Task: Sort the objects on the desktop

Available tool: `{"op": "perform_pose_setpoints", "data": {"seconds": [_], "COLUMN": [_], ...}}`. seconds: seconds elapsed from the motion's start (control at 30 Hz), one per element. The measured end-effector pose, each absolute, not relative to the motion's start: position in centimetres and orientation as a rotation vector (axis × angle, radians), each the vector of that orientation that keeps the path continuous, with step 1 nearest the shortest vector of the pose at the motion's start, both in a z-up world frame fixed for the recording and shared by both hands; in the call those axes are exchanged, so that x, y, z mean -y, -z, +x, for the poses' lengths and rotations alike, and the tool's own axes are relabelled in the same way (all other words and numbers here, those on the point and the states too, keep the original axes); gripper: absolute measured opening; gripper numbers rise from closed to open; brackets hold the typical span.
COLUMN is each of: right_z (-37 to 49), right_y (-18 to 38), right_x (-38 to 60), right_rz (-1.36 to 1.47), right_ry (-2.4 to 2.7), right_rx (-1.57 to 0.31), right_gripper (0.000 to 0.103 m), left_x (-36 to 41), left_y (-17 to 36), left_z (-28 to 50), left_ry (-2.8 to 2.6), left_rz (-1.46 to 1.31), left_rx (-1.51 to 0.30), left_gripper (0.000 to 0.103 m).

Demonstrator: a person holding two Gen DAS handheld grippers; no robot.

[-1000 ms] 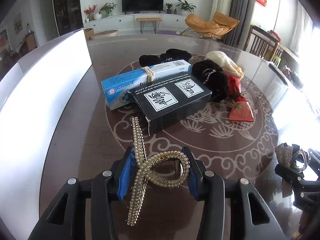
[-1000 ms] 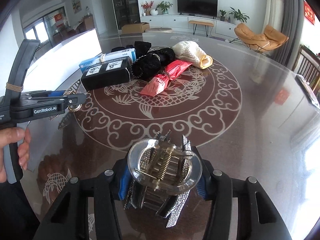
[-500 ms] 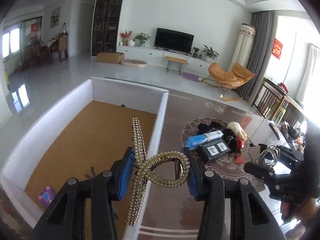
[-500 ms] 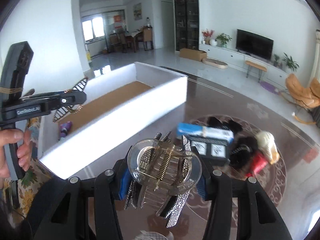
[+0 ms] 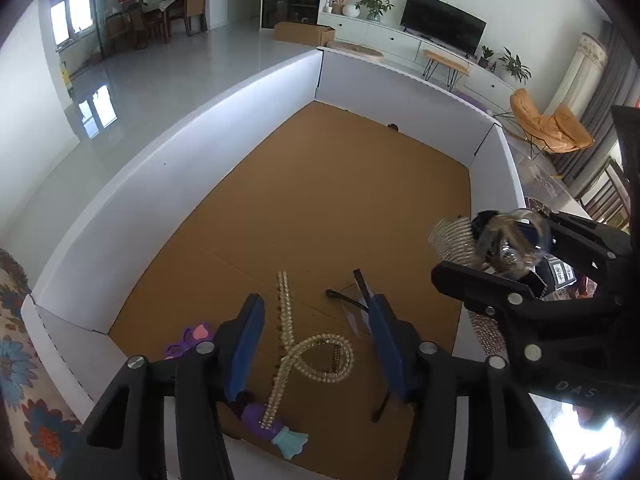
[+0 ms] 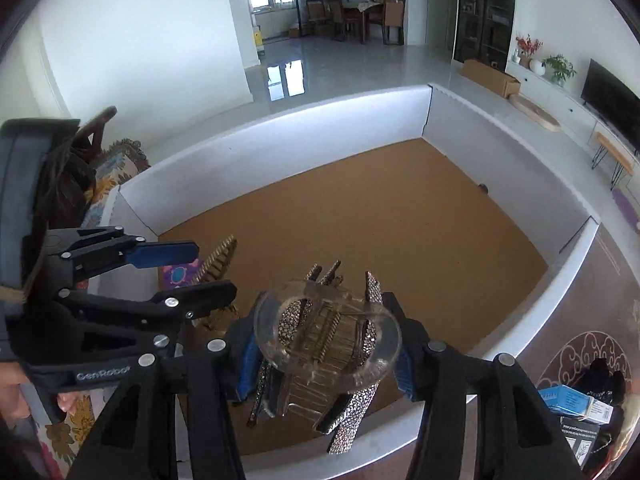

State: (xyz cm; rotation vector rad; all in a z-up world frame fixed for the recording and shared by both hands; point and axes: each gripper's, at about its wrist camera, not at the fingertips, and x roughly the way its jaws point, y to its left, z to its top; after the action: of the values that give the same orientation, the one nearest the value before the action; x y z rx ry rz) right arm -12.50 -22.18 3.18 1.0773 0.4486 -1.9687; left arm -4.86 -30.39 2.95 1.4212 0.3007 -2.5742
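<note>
Both grippers hang over a large white-walled box (image 5: 180,160) with a brown cardboard floor. My left gripper (image 5: 316,340) is opening. The pearl hair clip (image 5: 316,356) lies loose between its blue pads, which stand apart from it, over the box's near end. In the right wrist view the same gripper (image 6: 204,272) sits at the left with the pearl clip (image 6: 218,264) beside it. My right gripper (image 6: 326,360) is also opening, but its pads still touch a clear rhinestone hair claw (image 6: 328,340). From the left wrist, this gripper (image 5: 492,244) and its claw (image 5: 452,240) are above the box's right wall.
On the box floor lie clear glasses (image 5: 356,304), small purple toys (image 5: 192,336) and a purple-and-teal piece (image 5: 272,428). The patterned table at the right holds a blue carton (image 6: 568,400), a black box (image 6: 580,436) and dark fabric (image 6: 604,376). A floral cushion (image 5: 16,360) lies left of the box.
Both grippers swung left from above the table to above the box. The left jaws have spread and the pearl clip has come free of the pads. The right still carries the claw.
</note>
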Motion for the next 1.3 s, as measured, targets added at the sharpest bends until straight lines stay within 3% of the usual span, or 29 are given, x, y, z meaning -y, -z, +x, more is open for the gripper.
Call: {"op": "perform_pose_setpoints", "data": {"seconds": [0.03,0.13,0.27,0.33,0.47,0.57,0.73,0.9,1.03,1.3], "right_z": [-12.9,-13.7,-12.2,-11.3,-9.7,-8.5,-6.0,-3.5,-4.0,-4.2], "right_y": [-2.8,-3.3,-6.2,-7.0,-6.7,-3.9,2.5,5.4,5.5,5.7], "right_x": [22.2,20.6,16.1,12.7,4.0,-3.4,-14.8,-22.5,-23.6,-23.4], "right_rz": [1.093,1.077,0.935,0.868,0.820,0.884,1.168,1.306,1.373,1.389], "right_ry": [1.980,2.019,2.104,2.170,2.314,2.431,2.591,2.666,2.688,2.700], "right_rx": [-0.440,-0.363,-0.294,-0.259,-0.211,-0.209,-0.272,-0.205,-0.141,-0.102], "right_gripper": [0.068,0.078,0.084,0.094,0.095,0.096,0.096,0.098,0.103,0.103], "left_x": [30.2,30.0,27.7,25.2,18.4,12.5,4.8,0.8,0.8,1.7], "left_y": [-3.0,-3.7,-6.3,-7.6,-9.5,-9.1,-2.8,2.7,3.5,4.8], "left_z": [-4.8,-4.1,-2.7,-2.2,-1.0,-0.3,-1.2,-2.9,-4.5,-5.6], "left_ry": [2.560,2.592,2.679,2.760,2.956,3.096,3.133,3.057,3.037,3.025], "left_rz": [1.409,1.347,1.223,1.172,1.106,1.127,1.374,1.493,1.466,1.437], "left_rx": [-0.268,-0.265,-0.232,-0.237,-0.259,-0.251,-0.240,-0.039,-0.074,-0.106], "left_gripper": [0.060,0.068,0.068,0.069,0.088,0.096,0.097,0.097,0.097,0.097]}}
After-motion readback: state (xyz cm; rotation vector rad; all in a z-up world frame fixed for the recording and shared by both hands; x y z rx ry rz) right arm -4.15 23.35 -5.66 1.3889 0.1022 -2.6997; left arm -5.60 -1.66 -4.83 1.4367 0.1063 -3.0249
